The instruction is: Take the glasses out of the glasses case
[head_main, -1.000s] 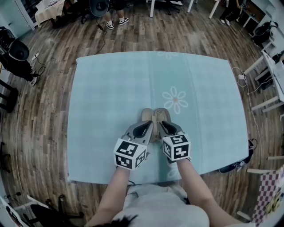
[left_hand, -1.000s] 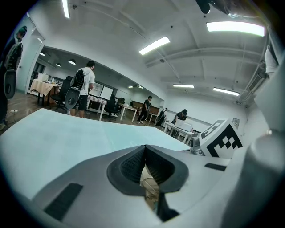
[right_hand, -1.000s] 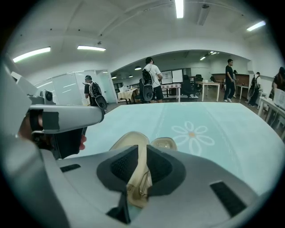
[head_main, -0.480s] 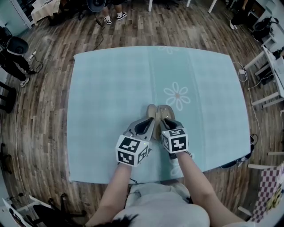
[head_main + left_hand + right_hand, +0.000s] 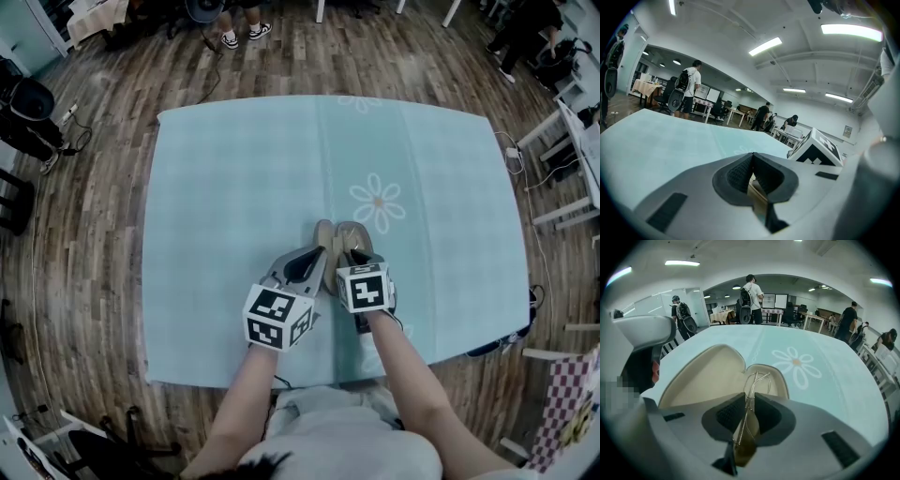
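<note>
A beige glasses case (image 5: 325, 232) lies open on the light blue tablecloth (image 5: 234, 187), just in front of both grippers. In the right gripper view its two pale halves (image 5: 705, 378) spread apart, and thin wire-framed glasses (image 5: 757, 379) stick up out of the right half. My right gripper (image 5: 747, 416) is shut on the glasses' frame; in the head view it (image 5: 352, 255) sits over the case's right half. My left gripper (image 5: 322, 264) is shut on a thin beige edge of the case (image 5: 758, 197), at its near left side.
A white flower print (image 5: 377, 203) lies just beyond the case to the right. The table's near edge (image 5: 281, 380) is close behind the grippers. Wooden floor, desks, chairs and several standing people surround the table at a distance.
My right gripper has shifted slightly back and upward, its marker cube tilting more toward the camera. The left gripper and the case have stayed put.
</note>
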Demonstrator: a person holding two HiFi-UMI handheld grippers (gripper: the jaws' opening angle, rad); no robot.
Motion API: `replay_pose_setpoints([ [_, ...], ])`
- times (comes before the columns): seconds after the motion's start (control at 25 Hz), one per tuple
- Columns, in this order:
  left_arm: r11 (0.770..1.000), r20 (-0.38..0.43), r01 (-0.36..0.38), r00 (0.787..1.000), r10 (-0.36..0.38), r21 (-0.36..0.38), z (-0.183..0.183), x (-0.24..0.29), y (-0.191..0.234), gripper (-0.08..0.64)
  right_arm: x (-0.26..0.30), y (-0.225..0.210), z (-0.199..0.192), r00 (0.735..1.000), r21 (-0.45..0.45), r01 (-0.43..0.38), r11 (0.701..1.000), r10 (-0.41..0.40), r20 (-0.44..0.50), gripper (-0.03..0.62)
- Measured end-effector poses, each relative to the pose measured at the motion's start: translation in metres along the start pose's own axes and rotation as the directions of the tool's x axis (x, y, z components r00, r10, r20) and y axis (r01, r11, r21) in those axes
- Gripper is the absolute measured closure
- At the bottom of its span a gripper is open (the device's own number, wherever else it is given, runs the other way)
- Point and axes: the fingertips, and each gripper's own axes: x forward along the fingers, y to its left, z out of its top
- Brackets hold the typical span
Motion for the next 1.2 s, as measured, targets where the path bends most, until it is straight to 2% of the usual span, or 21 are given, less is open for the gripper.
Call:
replay_pose_setpoints([
  [0.24, 1.000, -0.001, -0.002, 1.000, 0.002, 0.001, -0.002, -0.002, 0.000, 0.551, 0.007, -0.004, 0.002, 0.997, -0.009, 0.041, 0.999, -0.042, -0.058, 0.529],
  [0.36, 1.000, 0.003, -0.005, 1.000, 0.005, 0.003, 0.001, -0.004, 0.002, 0.551, 0.008, -0.006, 0.002, 0.995, 0.020, 0.048, 0.999, -0.046, -0.086, 0.541],
  [0.48, 1.000, 0.005, -0.010, 1.000, 0.010, 0.004, 0.001, -0.007, 0.003, 0.551, 0.006, -0.009, 0.003, 0.998, 0.051, 0.050, 0.997, -0.048, -0.044, 0.563],
  [0.76, 1.000, 0.014, -0.027, 1.000, 0.027, -0.001, 0.001, -0.012, 0.004, 0.551, 0.000, -0.008, -0.001, 0.999, 0.047, 0.053, 0.997, -0.053, -0.005, 0.572],
  [0.96, 1.000, 0.024, -0.029, 0.999, 0.029, -0.005, 0.005, -0.017, 0.006, 0.551, -0.005, -0.009, 0.002, 0.999, 0.086, 0.033, 0.996, -0.037, 0.040, 0.575],
  [1.2, 1.000, 0.033, -0.027, 0.999, 0.027, 0.000, 0.006, -0.020, 0.005, 0.551, -0.008, -0.002, 0.005, 0.997, 0.078, 0.008, 0.997, -0.014, 0.075, 0.575],
])
